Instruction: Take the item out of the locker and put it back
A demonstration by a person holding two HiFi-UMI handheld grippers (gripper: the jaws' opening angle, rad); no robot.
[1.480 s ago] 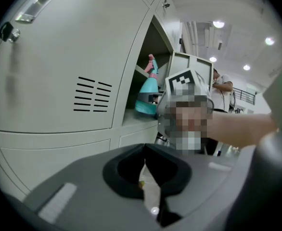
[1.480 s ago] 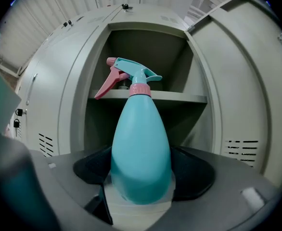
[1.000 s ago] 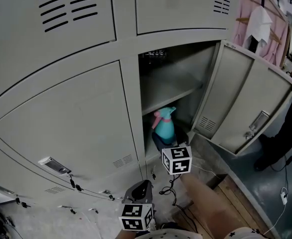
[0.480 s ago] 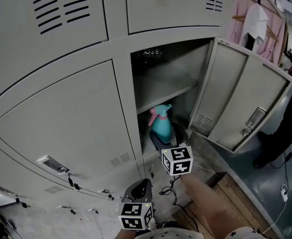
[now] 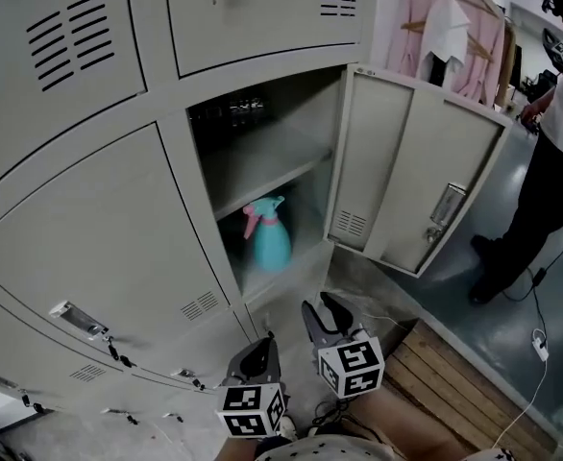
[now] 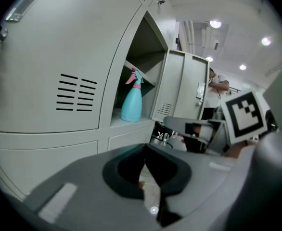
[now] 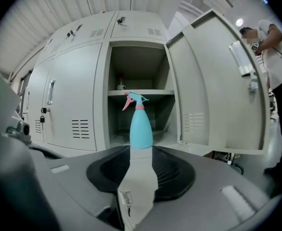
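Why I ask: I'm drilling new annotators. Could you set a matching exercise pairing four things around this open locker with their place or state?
Things
1. teal plastic spray bottle with pink trigger
2. grey metal locker door
3. pink garments on a wooden hanger
4. person in a white top and dark trousers

Place or state
A. hanging up beyond the door's top edge
B. standing upright under the locker shelf
C. standing at the far right of the head view
D. swung open to the right

Pairs: 1-B, 2-D, 3-A, 4-C
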